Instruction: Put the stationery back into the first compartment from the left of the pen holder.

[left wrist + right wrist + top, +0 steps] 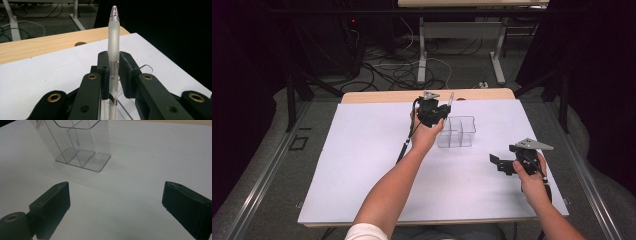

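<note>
A slim pen with a frosted translucent barrel and a clear rounded tip [113, 47] is being held upright, its tip pointing up and its lower end being hidden behind the jaws in the left gripper view. A thin metal band is being shown low on the barrel. In the high view the pen [450, 101] is being carried just above the left rear corner of a clear plastic organiser box divided into compartments [460, 131], which is being supported near the middle of the white sheet covering the table [362, 165]. A light wooden table edge [37, 45] is being shown beyond the sheet.

The black left gripper [439, 114] is being kept closed on the pen, the barrel being pinched between its two pads [126, 72], with only the width of the pen left between them. It is being held by the person's left hand [424, 135].

The black right gripper [495, 161] is being held wide open, its two jaws standing well apart and nothing being gripped between them. It is being held low over the bare sheet, to the right of the box and apart from it, by the person's right hand [532, 177]. In the right gripper view the box [82, 145] is being seen ahead, with its inner dividers visible through the clear walls.
</note>
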`<state>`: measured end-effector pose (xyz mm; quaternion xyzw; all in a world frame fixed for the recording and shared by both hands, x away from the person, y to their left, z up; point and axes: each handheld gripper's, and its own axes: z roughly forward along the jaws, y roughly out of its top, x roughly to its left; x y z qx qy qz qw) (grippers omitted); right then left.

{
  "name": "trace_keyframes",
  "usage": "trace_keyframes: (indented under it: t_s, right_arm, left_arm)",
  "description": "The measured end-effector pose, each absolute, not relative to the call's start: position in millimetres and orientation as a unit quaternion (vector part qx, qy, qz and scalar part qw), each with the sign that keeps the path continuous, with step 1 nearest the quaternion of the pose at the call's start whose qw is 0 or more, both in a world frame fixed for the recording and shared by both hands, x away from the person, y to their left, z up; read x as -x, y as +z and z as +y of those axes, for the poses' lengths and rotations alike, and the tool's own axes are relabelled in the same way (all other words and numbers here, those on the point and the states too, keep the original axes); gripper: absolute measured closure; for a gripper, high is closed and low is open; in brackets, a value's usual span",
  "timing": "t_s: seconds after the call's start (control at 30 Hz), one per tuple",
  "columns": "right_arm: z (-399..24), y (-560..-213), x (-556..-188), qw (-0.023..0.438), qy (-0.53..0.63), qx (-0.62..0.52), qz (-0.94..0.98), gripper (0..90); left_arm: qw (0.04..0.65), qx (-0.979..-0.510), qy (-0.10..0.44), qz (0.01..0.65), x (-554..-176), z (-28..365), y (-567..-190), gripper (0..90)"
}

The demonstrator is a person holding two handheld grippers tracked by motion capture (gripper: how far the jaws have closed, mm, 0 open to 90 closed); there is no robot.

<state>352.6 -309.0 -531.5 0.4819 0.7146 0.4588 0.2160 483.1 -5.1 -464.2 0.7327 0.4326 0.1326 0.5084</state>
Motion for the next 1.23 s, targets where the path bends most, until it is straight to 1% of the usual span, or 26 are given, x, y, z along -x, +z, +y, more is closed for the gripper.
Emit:
trace_keyframes:
  t_s: [0.07, 0.13, 0.23, 0.4, 0.57, 0.77, 0.87, 0.93, 1.03, 1.17, 1.23]
  right_arm:
    - [-309, -532, -353, 0.216, 0.458, -0.482, 0.715, 7.7]
    - [-309, -532, -353, 0.215, 0.458, -0.481, 0.716, 7.7]
    - [-309, -532, -353, 0.216, 0.456, -0.481, 0.717, 7.7]
    - [-308, -531, -353, 0.218, 0.456, -0.48, 0.717, 7.7]
    - [-308, -531, -352, 0.219, 0.457, -0.48, 0.716, 7.7]
    - [-307, -531, -352, 0.219, 0.457, -0.481, 0.715, 7.7]
    - [-309, -532, -353, 0.22, 0.454, -0.481, 0.716, 7.9]
    - [-309, -532, -354, 0.222, 0.453, -0.483, 0.716, 8.1]
    - [-309, -532, -354, 0.223, 0.454, -0.484, 0.714, 8.1]
    - [-310, -532, -354, 0.22, 0.454, -0.485, 0.714, 8.1]
    - [-310, -533, -354, 0.221, 0.453, -0.485, 0.715, 8.2]
  left_arm:
    - [0.505, -0.736, 0.133, 0.431, -483, -4, -463, 79.9]
    - [0.51, -0.732, 0.115, 0.437, -481, -3, -462, 79.1]
    - [0.516, -0.726, 0.122, 0.438, -476, 4, -460, 70.1]
    - [0.511, -0.722, 0.143, 0.445, -472, 23, -456, 62.3]
    - [0.515, -0.704, 0.134, 0.471, -467, 46, -454, 61.0]
    - [0.508, -0.716, 0.145, 0.456, -455, 66, -454, 45.2]
    - [0.493, -0.733, 0.16, 0.441, -448, 72, -453, 34.1]
    - [0.483, -0.746, 0.164, 0.429, -441, 78, -453, 30.4]
    - [0.481, -0.748, 0.178, 0.421, -429, 88, -456, 27.5]
    - [0.467, -0.761, 0.166, 0.419, -408, 106, -469, 22.9]
    - [0.462, -0.764, 0.165, 0.42, -400, 113, -477, 15.5]
